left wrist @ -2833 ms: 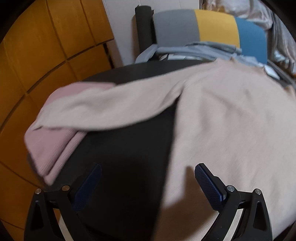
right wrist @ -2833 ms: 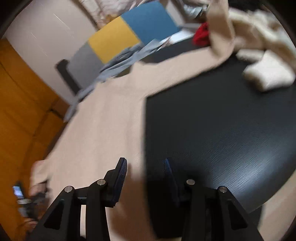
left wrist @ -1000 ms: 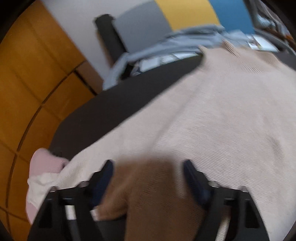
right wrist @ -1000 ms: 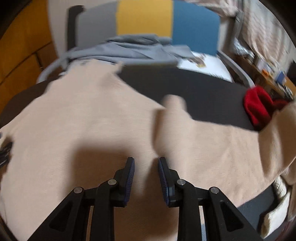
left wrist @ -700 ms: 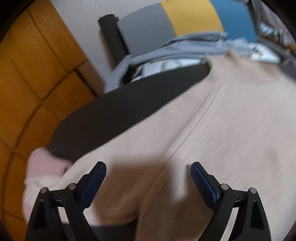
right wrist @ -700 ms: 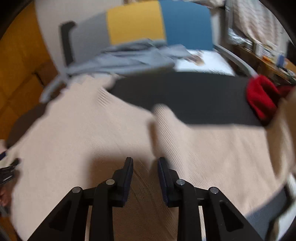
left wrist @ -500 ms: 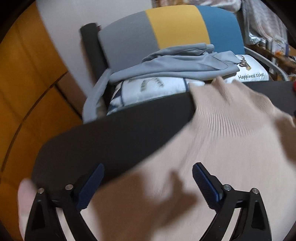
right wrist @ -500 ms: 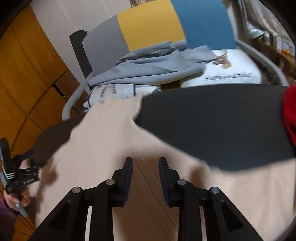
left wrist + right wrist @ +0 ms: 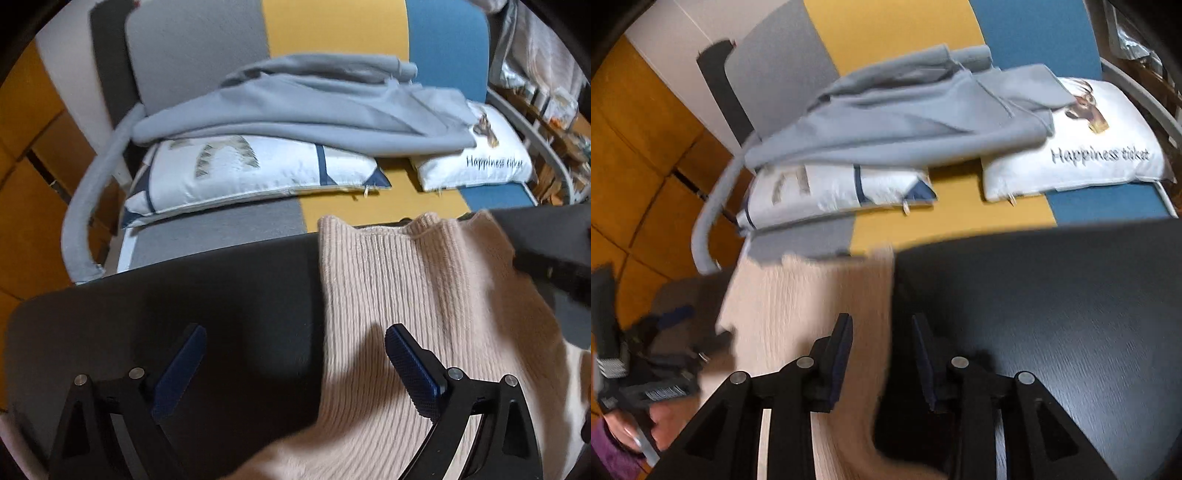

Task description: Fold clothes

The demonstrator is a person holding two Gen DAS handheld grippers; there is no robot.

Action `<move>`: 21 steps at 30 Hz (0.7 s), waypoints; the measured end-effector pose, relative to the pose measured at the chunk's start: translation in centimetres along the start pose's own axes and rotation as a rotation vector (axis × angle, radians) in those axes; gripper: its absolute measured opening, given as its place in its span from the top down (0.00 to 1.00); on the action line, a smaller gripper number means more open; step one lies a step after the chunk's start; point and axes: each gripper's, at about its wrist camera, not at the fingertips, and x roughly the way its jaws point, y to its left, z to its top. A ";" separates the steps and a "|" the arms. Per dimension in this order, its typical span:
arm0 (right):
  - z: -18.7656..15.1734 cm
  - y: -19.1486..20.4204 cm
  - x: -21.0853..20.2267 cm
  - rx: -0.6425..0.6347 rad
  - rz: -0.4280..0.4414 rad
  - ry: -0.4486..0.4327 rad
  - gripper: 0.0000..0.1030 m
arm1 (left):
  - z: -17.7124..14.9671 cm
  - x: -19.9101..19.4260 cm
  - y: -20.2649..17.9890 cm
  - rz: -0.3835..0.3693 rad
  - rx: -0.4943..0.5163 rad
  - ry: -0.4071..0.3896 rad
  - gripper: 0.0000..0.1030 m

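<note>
A beige ribbed knit sweater [image 9: 417,295] lies on the black round table [image 9: 184,291], its ribbed end at the far edge. My left gripper [image 9: 295,350] is wide open above the sweater's left edge, holding nothing. In the right wrist view the sweater [image 9: 798,302] runs under my right gripper [image 9: 882,343], whose jaws stand slightly apart over the sweater's right edge with no cloth between them. The left gripper also shows at the left of the right wrist view [image 9: 668,317].
Beyond the table stands a grey, yellow and blue chair [image 9: 332,40] with a grey garment [image 9: 314,110] and white cushions [image 9: 251,170] on it. Orange wooden panels [image 9: 29,155] are on the left. Bare black tabletop [image 9: 1052,314] lies to the right.
Both grippers have moved forward along the sweater to its far end at the table's edge. The left jaws stay wide; the right jaws have parted a little.
</note>
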 end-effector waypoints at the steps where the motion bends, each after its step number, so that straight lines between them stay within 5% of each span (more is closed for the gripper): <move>1: 0.5 0.2 0.5 -0.009 0.015 0.013 0.67 | 0.3 0.6 -0.2 0.001 0.005 0.006 0.04; 6: 1.8 1.7 2.4 -0.080 0.012 0.055 0.69 | 1.0 2.0 0.0 -0.093 -0.070 0.020 0.04; 8: 1.9 2.2 2.9 -0.099 -0.016 0.068 0.94 | 1.1 2.2 0.4 -0.120 -0.110 0.013 0.06; 10: 1.7 2.2 3.0 -0.076 -0.015 0.068 0.94 | 1.1 1.8 0.1 -0.130 -0.090 -0.010 0.15; 11: 1.6 2.1 2.9 -0.061 -0.009 0.057 0.95 | 1.1 1.5 -0.3 -0.146 -0.068 -0.014 0.27; 14: 1.3 2.3 1.5 -0.044 0.022 0.008 0.95 | 1.0 0.4 -1.2 -0.193 -0.009 -0.012 0.82; 21: 0.4 3.5 -4.7 -0.012 0.106 -0.080 0.95 | -0.3 -3.8 -1.6 -0.193 0.006 -0.101 0.90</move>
